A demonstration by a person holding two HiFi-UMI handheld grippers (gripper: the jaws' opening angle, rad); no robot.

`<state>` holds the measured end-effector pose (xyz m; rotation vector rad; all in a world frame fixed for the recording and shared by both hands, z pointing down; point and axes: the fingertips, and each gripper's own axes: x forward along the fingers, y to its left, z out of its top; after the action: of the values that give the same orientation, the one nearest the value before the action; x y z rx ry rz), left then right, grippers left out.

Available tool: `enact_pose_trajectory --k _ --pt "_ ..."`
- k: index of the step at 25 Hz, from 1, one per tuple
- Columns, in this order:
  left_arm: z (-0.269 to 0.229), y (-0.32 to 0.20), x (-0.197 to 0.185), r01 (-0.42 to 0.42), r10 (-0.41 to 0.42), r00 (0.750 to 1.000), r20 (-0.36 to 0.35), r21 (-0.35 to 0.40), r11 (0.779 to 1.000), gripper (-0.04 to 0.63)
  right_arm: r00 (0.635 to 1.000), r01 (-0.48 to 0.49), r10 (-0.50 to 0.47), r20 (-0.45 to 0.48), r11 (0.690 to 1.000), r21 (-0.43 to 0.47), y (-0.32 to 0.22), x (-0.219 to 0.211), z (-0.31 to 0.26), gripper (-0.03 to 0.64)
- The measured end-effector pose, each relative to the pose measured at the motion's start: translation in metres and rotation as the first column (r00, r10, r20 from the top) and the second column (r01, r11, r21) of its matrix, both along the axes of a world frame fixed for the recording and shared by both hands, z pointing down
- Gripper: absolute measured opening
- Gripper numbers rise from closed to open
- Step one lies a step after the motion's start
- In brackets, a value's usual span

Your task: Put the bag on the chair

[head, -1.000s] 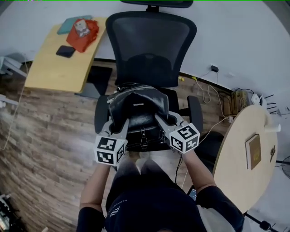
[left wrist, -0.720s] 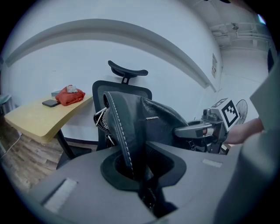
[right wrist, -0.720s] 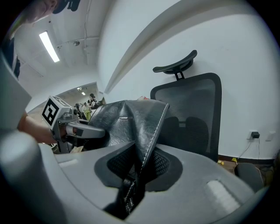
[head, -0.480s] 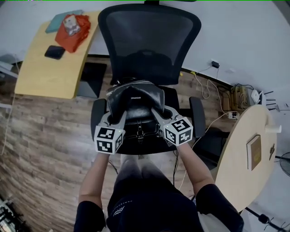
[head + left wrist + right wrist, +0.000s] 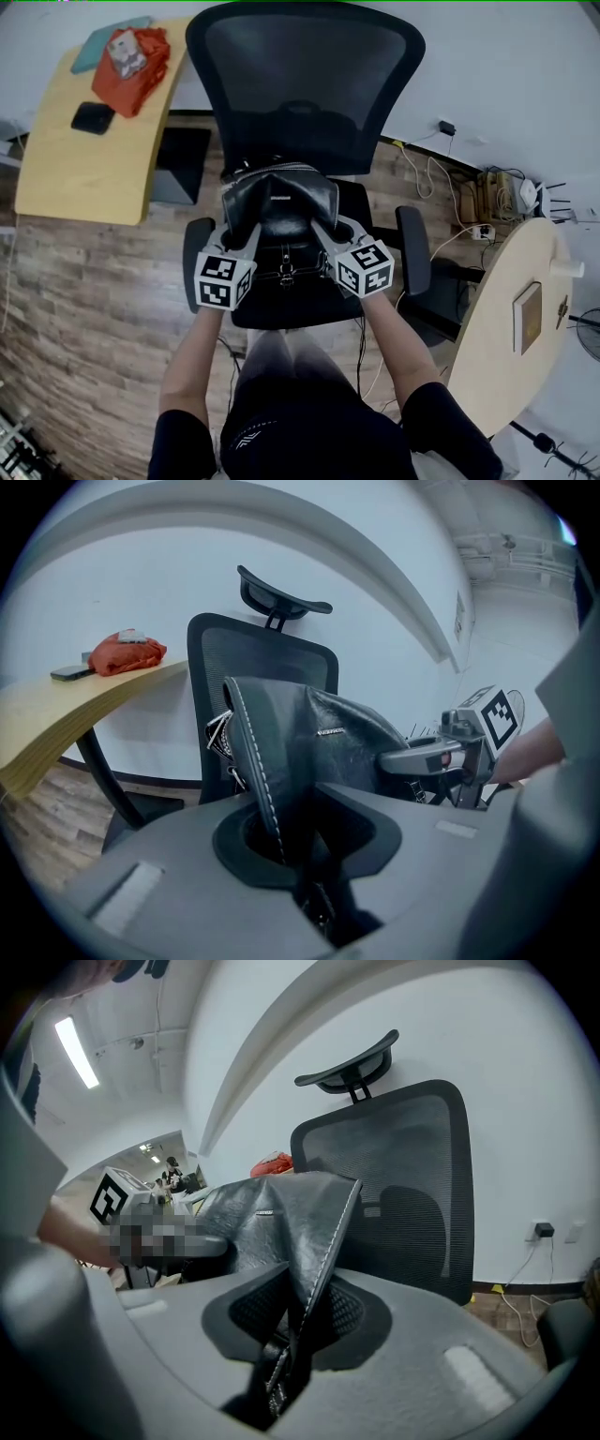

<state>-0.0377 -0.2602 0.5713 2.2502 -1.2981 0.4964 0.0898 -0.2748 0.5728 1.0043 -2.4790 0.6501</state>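
Observation:
A black leather bag (image 5: 281, 211) stands on the seat (image 5: 291, 305) of a black mesh office chair (image 5: 305, 84), close to the backrest. My left gripper (image 5: 246, 236) holds the bag's left edge, my right gripper (image 5: 323, 234) its right edge. In the left gripper view the stitched edge of the bag (image 5: 309, 742) runs down between the jaws of the left gripper (image 5: 300, 855), which are opening. In the right gripper view the bag (image 5: 281, 1213) is pinched by the right gripper (image 5: 295, 1335), with the backrest (image 5: 403, 1176) behind.
Two armrests (image 5: 412, 248) flank the seat. A yellow desk (image 5: 75, 159) at the left carries a red bundle (image 5: 131, 66) and a dark flat item (image 5: 92, 117). A round wooden table (image 5: 497, 319) with a book (image 5: 527, 317) stands right. Cables (image 5: 441, 187) lie by the wall.
Both grippers and the bag have moved a little farther over the seat toward the backrest. The chair now fills more of the head view.

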Motion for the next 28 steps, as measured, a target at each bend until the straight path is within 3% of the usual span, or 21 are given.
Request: enact_pose_trajectory --k 12,28 --pt "0.048 -0.025 -0.001 0.024 -0.023 0.999 0.026 -0.033 0.999 0.101 1.000 -0.026 0.026 -0.013 0.998 -0.048 -0.025 0.002 0.051 0.080" --pt "0.086 -0.030 -0.005 0.096 -0.097 0.995 -0.011 -0.082 0.992 0.143 1.000 -0.028 0.028 -0.004 0.991 -0.131 -0.032 0.009 0.089 0.108"
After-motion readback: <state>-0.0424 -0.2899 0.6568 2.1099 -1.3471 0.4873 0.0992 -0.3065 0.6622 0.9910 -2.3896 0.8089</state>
